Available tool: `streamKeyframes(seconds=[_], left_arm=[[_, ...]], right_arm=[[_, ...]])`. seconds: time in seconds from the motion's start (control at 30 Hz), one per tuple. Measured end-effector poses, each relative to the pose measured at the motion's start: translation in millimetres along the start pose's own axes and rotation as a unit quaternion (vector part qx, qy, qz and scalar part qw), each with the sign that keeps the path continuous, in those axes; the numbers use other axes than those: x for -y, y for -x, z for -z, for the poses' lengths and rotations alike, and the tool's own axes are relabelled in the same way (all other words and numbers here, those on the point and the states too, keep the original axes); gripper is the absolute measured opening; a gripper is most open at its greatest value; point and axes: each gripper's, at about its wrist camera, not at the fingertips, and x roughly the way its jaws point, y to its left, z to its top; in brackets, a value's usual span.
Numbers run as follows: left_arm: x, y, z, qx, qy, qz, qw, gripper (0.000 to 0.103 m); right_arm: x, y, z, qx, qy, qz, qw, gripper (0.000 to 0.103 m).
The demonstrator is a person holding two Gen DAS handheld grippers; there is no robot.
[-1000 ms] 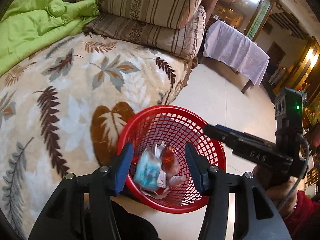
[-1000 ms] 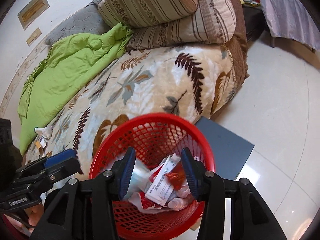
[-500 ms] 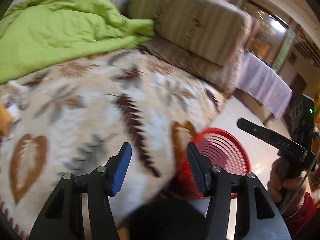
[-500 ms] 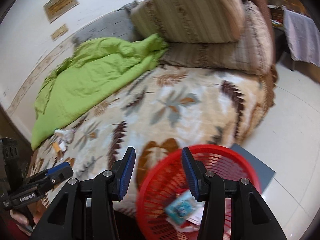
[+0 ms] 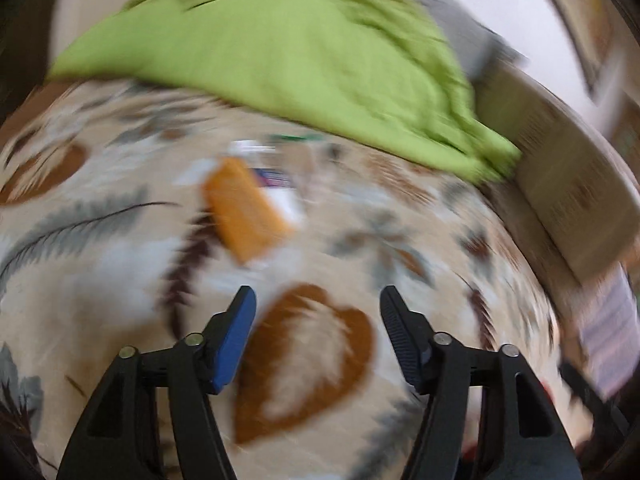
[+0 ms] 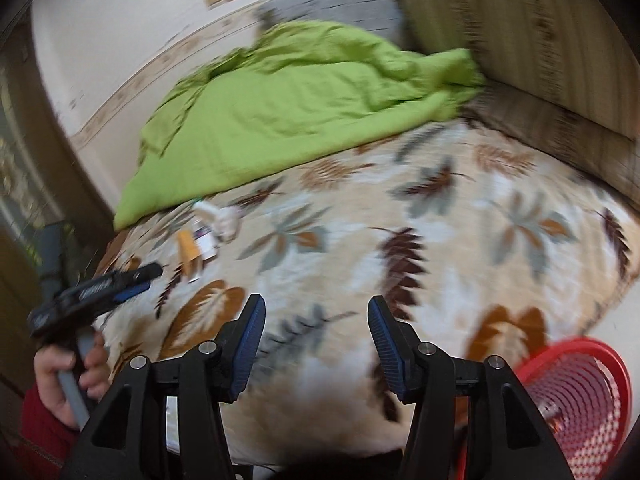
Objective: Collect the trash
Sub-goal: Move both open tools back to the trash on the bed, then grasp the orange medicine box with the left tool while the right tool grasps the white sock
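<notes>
An orange packet (image 5: 246, 212) lies on the leaf-patterned blanket (image 5: 120, 280), with white and blue wrappers (image 5: 276, 184) just behind it; the picture is blurred. My left gripper (image 5: 316, 304) is open, a short way in front of that pile, nothing between its fingers. In the right wrist view the same trash pile (image 6: 200, 240) sits at the left, with the left gripper (image 6: 140, 280) held by a hand (image 6: 68, 376) close beside it. My right gripper (image 6: 316, 320) is open over the blanket (image 6: 400, 240). The red mesh basket (image 6: 576, 384) stands at the lower right beside the bed.
A crumpled green quilt (image 5: 280, 52) covers the far side of the bed (image 6: 288, 108). Striped cushions (image 6: 540, 40) are stacked at the right. A grey pillow (image 6: 340, 4) lies behind the quilt against the wall.
Both grippers have swung left, away from the red basket toward the trash pile on the blanket. The basket has left the left wrist view and slid to the right wrist view's corner.
</notes>
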Motion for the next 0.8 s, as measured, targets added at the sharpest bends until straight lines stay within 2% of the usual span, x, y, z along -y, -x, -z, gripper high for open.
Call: streamKeyframes(seconds=[0.07,0.13,0.27,0.5,0.53,0.7,0.8], left_arm=[[-26.8,-18.6,-16.4,-0.016,0.048,-0.006,0.9987,0.065],[-40.1,-34.2,-27.8,-0.025,0.073,-0.001,0.9970,0.065],[-49.9,-64.7,-45.6,-0.030,0.095,0.008,0.9950,0.065],[-57.7,-104.3,-49.3,-0.042,0.119,0.012,0.9919,0.066],[-59.6,-106.2,-48.6,-0.041,0.119,0.011,0.9920,0.060],[-67.1,-92.8,-53.0,-0.022,0.123,0.024,0.9919,0.055],[-74.3,-71.1,-57.3,0.003,0.115,0.009,0.9933,0.052]], right_arm=[[-15.4,-13.1,-6.0,-0.004,0.015,-0.010,1.000,0.059],[-29.3,-25.6,-11.5,-0.009,0.028,-0.021,0.999,0.060],[-53.2,-47.7,-18.4,-0.017,0.053,-0.036,0.998,0.061],[-77.9,-85.1,-31.3,-0.038,0.074,-0.049,0.995,0.061],[-81.8,-91.2,-33.5,-0.040,0.078,-0.049,0.995,0.061],[-109.4,-134.5,-52.1,-0.044,0.098,-0.053,0.993,0.065],[-126.0,-164.4,-64.6,-0.043,0.106,-0.058,0.992,0.067]])
